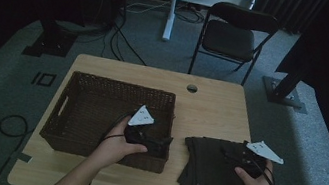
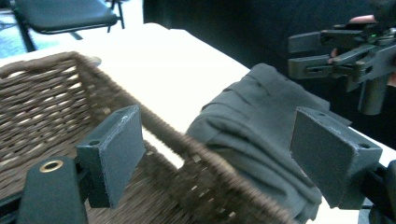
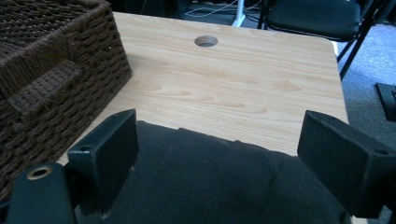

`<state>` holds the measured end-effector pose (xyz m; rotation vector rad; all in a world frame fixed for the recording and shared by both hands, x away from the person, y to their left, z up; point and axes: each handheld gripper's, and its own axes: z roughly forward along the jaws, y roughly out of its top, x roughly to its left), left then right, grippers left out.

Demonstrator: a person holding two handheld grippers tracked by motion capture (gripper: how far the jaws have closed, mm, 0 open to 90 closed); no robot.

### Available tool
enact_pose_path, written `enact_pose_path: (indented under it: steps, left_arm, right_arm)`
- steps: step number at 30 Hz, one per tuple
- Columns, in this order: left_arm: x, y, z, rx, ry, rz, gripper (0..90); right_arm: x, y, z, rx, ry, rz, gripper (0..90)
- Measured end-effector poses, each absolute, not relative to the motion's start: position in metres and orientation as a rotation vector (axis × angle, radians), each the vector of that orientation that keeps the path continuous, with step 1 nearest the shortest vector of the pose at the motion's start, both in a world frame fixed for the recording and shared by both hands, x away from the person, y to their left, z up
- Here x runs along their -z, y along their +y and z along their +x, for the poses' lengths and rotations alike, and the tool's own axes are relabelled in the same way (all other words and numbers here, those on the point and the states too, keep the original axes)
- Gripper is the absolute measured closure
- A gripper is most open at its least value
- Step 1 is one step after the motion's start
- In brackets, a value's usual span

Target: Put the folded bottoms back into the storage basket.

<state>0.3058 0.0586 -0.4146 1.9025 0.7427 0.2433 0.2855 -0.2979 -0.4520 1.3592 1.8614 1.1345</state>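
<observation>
A rectangular dark brown woven wicker basket (image 1: 99, 107) is sitting with nothing visible inside it while the left gripper (image 1: 162, 146), jaws spread, is hovering over its right wall, and the right gripper (image 1: 229, 153), likewise spread, is hanging over the folded dark grey cloth (image 1: 209, 173) lying beside it on the light wooden table (image 1: 210, 110).
</observation>
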Motion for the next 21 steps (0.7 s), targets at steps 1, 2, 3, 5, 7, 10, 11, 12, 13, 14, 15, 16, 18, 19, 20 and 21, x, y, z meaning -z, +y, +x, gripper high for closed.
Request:
enact_pose_path:
  steps: [1, 2, 3, 5, 7, 10, 11, 12, 13, 14, 15, 16, 18, 19, 20, 21]
  left_arm:
    - [0.415, 0.059, 0.306, -0.243, 0.743, 1.903, 18.5]
    - [0.414, 0.048, 0.305, -0.23, 0.725, 1.904, 18.5]
    - [0.414, 0.048, 0.305, -0.23, 0.725, 1.904, 18.5]
    - [0.414, 0.039, 0.304, -0.224, 0.713, 1.902, 18.5]
    - [0.414, 0.029, 0.302, -0.211, 0.7, 1.903, 18.5]
    - [0.414, 0.008, 0.299, -0.19, 0.67, 1.903, 18.5]
    - [0.414, 0.008, 0.299, -0.19, 0.67, 1.903, 18.5]
    - [0.415, -0.003, 0.297, -0.172, 0.659, 1.897, 18.5]
    - [0.415, -0.003, 0.297, -0.172, 0.659, 1.897, 18.5]
    - [0.416, -0.01, 0.296, -0.164, 0.653, 1.897, 18.5]
    - [0.416, -0.014, 0.295, -0.162, 0.647, 1.9, 18.5]
    - [0.418, -0.024, 0.293, -0.147, 0.642, 1.894, 18.5]
    - [0.419, -0.03, 0.291, -0.145, 0.64, 1.89, 18.5]
    - [0.42, -0.033, 0.29, -0.142, 0.639, 1.889, 18.5]
    - [0.422, -0.038, 0.289, -0.139, 0.639, 1.893, 18.5]
    - [0.424, -0.041, 0.288, -0.138, 0.64, 1.895, 18.5]
  right_arm:
    - [0.452, -0.298, 0.285, -1.135, 1.861, 1.359, 12.1]
    - [0.453, -0.302, 0.285, -1.135, 1.856, 1.365, 12.1]
    - [0.453, -0.302, 0.285, -1.135, 1.856, 1.365, 12.1]
    - [0.453, -0.306, 0.284, -1.134, 1.851, 1.372, 12.1]
    - [0.454, -0.311, 0.283, -1.128, 1.844, 1.379, 12.1]
    - [0.455, -0.318, 0.282, -1.123, 1.833, 1.391, 12.1]
    - [0.455, -0.318, 0.282, -1.123, 1.833, 1.391, 12.1]
    - [0.456, -0.321, 0.281, -1.122, 1.827, 1.398, 12.1]
    - [0.456, -0.321, 0.281, -1.122, 1.827, 1.398, 12.1]
    - [0.457, -0.325, 0.281, -1.124, 1.82, 1.408, 12.1]
    - [0.457, -0.325, 0.281, -1.124, 1.82, 1.408, 12.1]
    - [0.458, -0.328, 0.28, -1.122, 1.817, 1.413, 12.1]
    - [0.458, -0.329, 0.28, -1.122, 1.814, 1.417, 12.1]
    - [0.459, -0.331, 0.28, -1.121, 1.812, 1.421, 12.1]
    - [0.46, -0.334, 0.28, -1.118, 1.808, 1.425, 12.1]
    - [0.46, -0.334, 0.28, -1.118, 1.808, 1.425, 12.1]
